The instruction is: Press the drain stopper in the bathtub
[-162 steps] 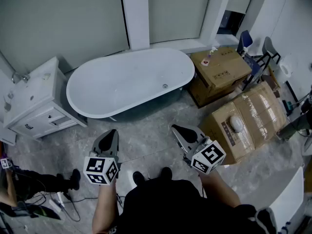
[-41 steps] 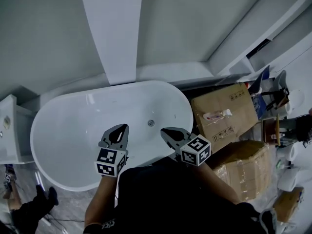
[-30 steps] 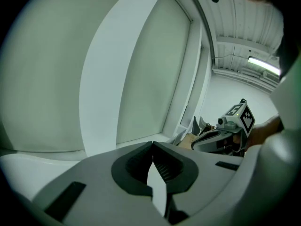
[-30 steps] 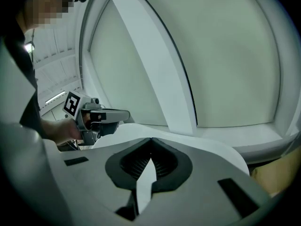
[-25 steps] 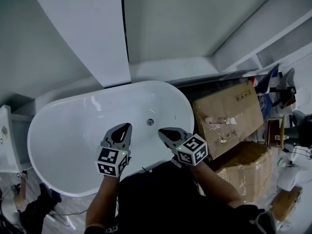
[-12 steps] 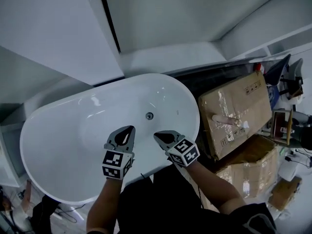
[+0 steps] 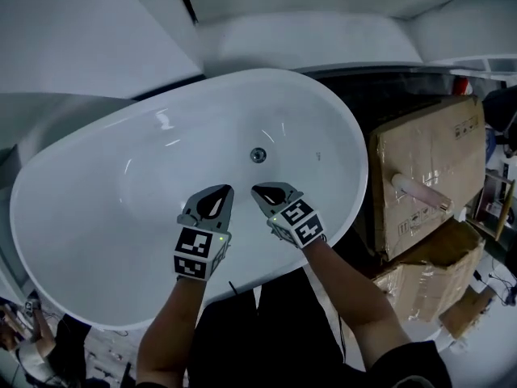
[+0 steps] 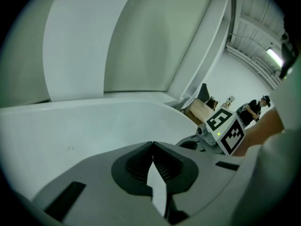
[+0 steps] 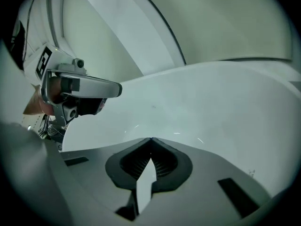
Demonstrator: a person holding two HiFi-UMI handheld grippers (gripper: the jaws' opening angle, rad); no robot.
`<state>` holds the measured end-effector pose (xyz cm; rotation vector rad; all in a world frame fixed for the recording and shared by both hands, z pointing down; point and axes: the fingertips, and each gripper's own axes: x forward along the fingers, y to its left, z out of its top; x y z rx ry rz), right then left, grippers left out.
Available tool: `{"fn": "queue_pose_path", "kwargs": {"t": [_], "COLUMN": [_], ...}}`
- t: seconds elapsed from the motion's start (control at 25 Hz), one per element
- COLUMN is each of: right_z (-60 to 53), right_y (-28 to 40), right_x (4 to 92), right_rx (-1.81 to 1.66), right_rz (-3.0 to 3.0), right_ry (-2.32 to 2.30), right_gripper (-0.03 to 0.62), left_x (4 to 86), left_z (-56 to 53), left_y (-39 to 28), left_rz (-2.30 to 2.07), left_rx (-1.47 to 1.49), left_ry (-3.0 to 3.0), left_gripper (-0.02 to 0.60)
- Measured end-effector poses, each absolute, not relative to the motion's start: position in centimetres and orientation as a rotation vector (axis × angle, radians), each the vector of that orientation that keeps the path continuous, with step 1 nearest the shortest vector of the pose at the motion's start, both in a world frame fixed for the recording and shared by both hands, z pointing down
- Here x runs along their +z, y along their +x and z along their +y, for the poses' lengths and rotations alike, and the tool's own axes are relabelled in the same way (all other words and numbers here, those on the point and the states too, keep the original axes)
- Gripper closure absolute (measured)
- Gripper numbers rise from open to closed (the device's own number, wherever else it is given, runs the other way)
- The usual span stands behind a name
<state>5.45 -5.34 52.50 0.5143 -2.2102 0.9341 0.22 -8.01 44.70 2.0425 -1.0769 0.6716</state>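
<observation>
Left gripper and right gripper hover inside bathtub, near drain stopper on tub floor. Cardboard box print unreadable. Left gripper view: jaws pressed together, empty; gripper body hides tub floor. Right gripper view: same.

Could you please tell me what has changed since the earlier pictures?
The person walked up and leaned over the white oval bathtub; the left gripper and right gripper moved forward over its basin, nearer the round metal drain stopper. Both remain shut and empty; stopper untouched.
</observation>
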Motion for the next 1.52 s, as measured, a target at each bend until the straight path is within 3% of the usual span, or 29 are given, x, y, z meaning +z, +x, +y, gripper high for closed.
{"fn": "queue_pose_path", "kwargs": {"t": [0.68, 0.96, 1.52], "right_z": [-5.4, -6.0, -6.4], "right_y": [7.4, 8.7, 10.5], "right_x": [79.3, 88.4, 95.7], "right_rx": [0.814, 0.744, 0.595], "right_rz": [-1.971, -1.883, -1.749], "right_ry": [0.510, 0.540, 0.488], "right_gripper": [0.580, 0.579, 0.578], "left_x": [68.3, 74.3, 81.7], "left_z": [-5.2, -4.1, -4.0], "left_y": [-2.1, -4.2, -5.3], "left_rz": [-1.025, -1.056, -1.094], "left_rx": [0.751, 0.748, 0.666], "left_ry": [1.962, 1.908, 1.814], "left_gripper": [0.566, 0.567, 0.568]}}
